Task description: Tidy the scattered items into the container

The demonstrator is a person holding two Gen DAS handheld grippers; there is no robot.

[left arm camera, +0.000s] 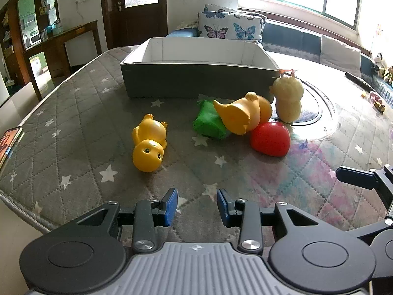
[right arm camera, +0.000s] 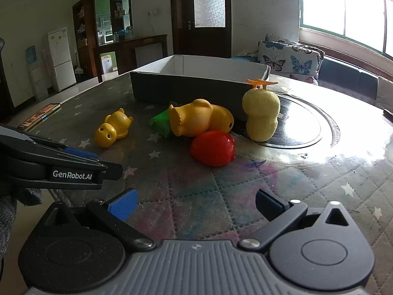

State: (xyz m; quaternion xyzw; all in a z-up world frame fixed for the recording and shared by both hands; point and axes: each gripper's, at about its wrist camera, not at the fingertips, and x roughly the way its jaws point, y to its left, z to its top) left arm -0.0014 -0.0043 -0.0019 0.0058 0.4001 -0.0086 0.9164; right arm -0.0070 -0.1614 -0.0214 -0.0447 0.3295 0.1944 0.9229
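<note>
Grey cardboard box (left arm camera: pixel 196 78) sits on the star-quilted table cover (left arm camera: pixel 81 113), open top, white inner walls, nothing visible inside from these angles. All toys lie on the near side of the box. Small yellow duck figure (left arm camera: pixel 148 146) is on its back, alone, well off the box's near-left corner, clear all round. Cluster off the box's near-right corner: large orange-yellow duck toy (left arm camera: pixel 243 113) on its side, lying over a green toy (left arm camera: pixel 208 123) and touching a red heart-shaped toy (left arm camera: pixel 270 139) just in front of it; the green one is partly covered by the duck. Pale yellow plush chick (left arm camera: pixel 288 99) with an orange propeller on top stands upright just beside the box's right corner, on a dark round plate (right arm camera: pixel 304 127) set in the table. Phone (left arm camera: pixel 8 145) lies at the table edge, far left of the box. Butterfly-print cushions (left arm camera: pixel 231 25) on the sofa behind the box. Left gripper (left arm camera: pixel 197 206) hovers low over the near table edge, blue pads (left arm camera: pixel 170 205) spread, nothing between them. Right gripper (right arm camera: pixel 196 204) likewise, fingers spread wider, holding nothing; the left gripper's arm crosses the left of its view.
</note>
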